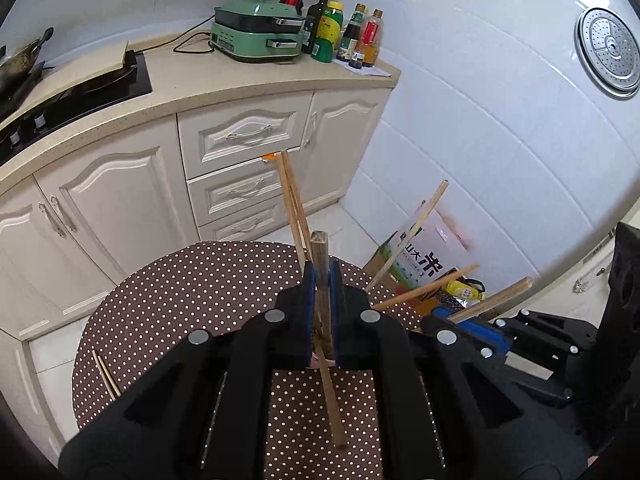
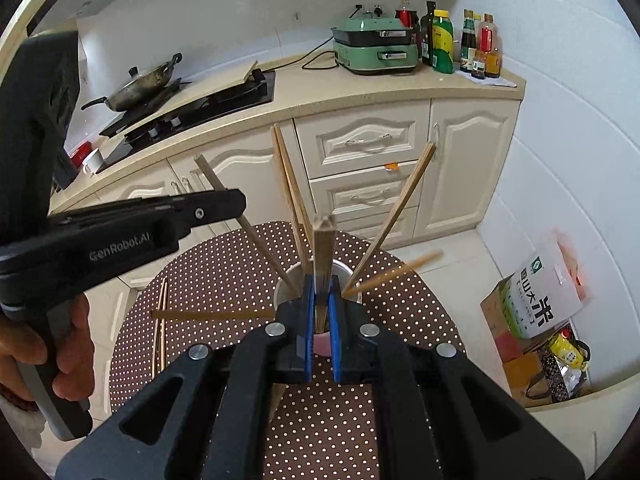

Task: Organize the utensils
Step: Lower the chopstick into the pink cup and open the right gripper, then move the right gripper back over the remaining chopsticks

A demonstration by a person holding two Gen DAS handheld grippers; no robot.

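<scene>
The right gripper [image 2: 322,292] is closed narrow on one chopstick [image 2: 323,256], which stands almost upright between its blue pads and points away from the camera. Directly below and just ahead of its fingertips is the white cup [image 2: 285,286], so the cup lies under the tool and the stick's long axis already runs down toward the cup mouth; I judge that the coming move is a short lowering and a release. Several chopsticks [image 2: 394,210] already stand in the cup and fan outward to the left, the front and the right of the tool, and they may block the way down. The left gripper [image 1: 323,280] also pinches a chopstick [image 1: 320,264], upright between its jaws, with its lower end hanging over the table. In the right wrist view the left gripper comes in from the left side, a little further from the cup than the right one. Two loose chopsticks [image 2: 162,320] lie flat on the brown dotted tablecloth [image 2: 224,264], far left of the right gripper. Behind the round table stand cream cabinets [image 2: 360,144] and a green cooker [image 2: 374,50] on the counter.
</scene>
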